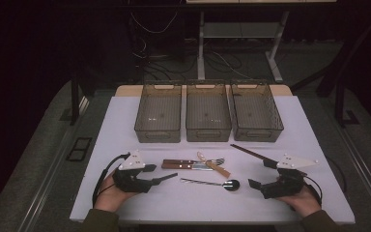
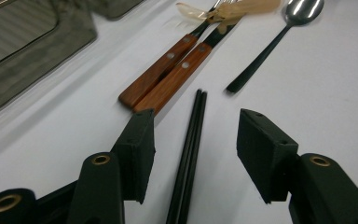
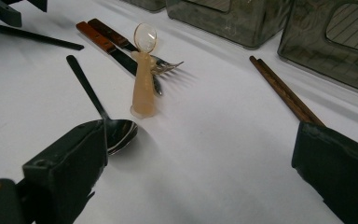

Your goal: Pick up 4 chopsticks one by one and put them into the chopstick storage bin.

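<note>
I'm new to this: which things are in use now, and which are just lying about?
In use: left claw, black chopsticks between its open jaws.
Lying about: metal spoon, wooden-handled cutlery, plastic spoon, brown chopsticks, three bins.

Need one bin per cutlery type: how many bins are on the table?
3: left bin, middle bin and right bin, side by side along the table's far edge.
</note>
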